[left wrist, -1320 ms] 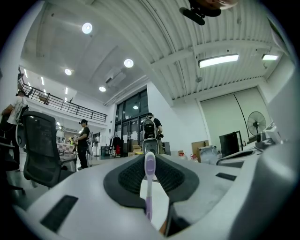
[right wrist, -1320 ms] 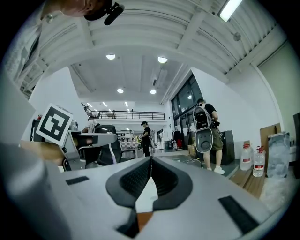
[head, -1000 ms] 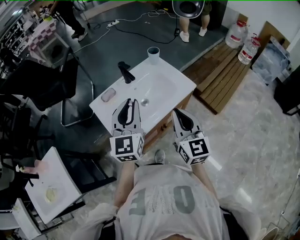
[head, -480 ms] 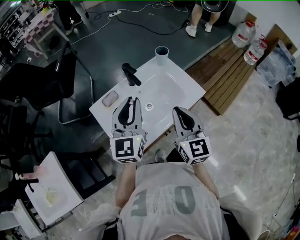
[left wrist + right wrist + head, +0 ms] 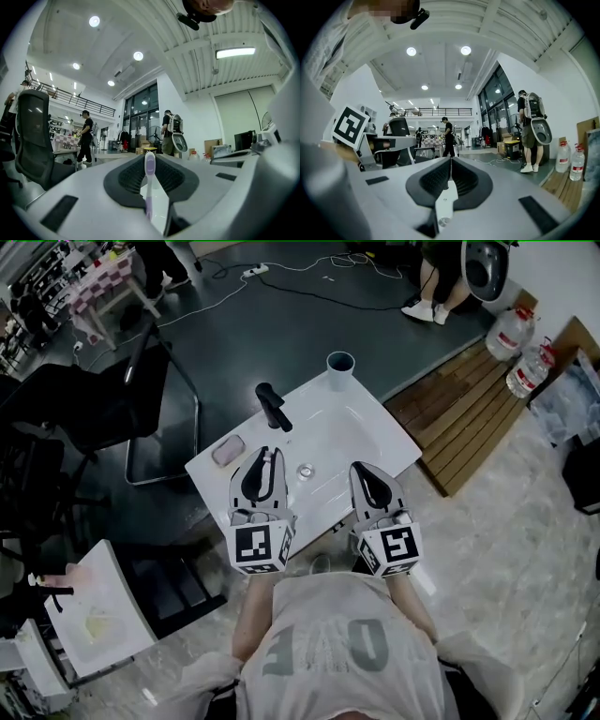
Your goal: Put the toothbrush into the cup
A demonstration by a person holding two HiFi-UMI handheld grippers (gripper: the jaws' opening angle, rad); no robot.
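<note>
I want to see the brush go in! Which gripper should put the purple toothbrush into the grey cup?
Left. The left gripper is clamped on the purple-and-white toothbrush, while the right gripper is shut and empty. The round grey cup stands at the white basin's far corner.

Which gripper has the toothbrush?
The left gripper: a purple-headed toothbrush is clamped between its jaws, while the right gripper has its jaws closed on nothing.

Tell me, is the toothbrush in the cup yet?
Not yet: out. The toothbrush is clamped between the fingers of the left gripper, while the cup stands apart at the far corner of the washbasin.
</note>
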